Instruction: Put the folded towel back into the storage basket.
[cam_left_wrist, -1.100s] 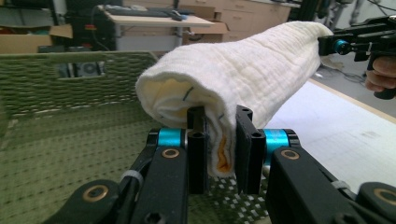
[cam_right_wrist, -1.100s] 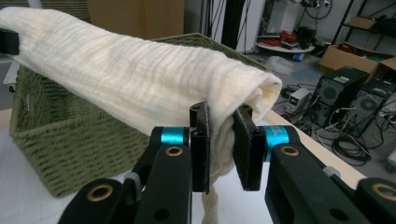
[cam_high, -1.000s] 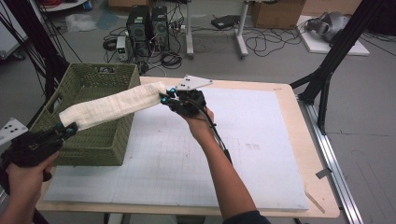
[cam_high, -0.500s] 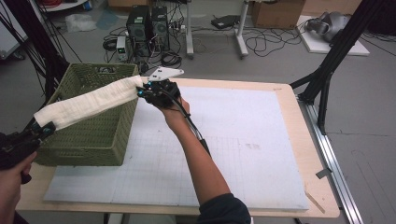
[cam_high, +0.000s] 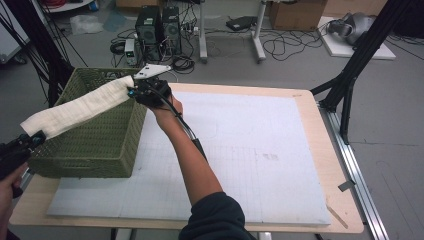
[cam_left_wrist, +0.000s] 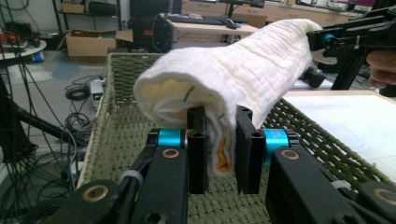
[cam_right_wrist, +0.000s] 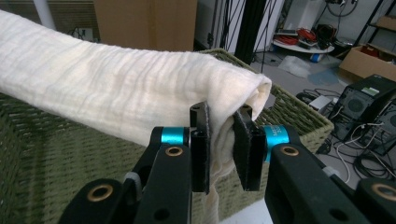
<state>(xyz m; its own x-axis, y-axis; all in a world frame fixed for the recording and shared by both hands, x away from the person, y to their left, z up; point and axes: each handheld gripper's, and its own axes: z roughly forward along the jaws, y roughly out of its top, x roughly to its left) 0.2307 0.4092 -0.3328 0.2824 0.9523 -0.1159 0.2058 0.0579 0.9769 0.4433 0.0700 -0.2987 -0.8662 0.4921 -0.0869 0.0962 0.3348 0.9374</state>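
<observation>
towel (cam_high: 82, 106): folded cream cloth, stretched between both grippers, held in the air over the green basket (cam_high: 105, 147)
step: we judge we're carrying it to the basket — not yet lowered in
next move: we'd drop both ends together, then let go
left gripper (cam_left_wrist: 219, 149): jaws nearly closed, pinching the towel's near end
right gripper (cam_right_wrist: 226, 147): jaws clamped narrow on the far end, above the basket's back corner
table (cam_high: 310, 150): white mat beside the basket
</observation>
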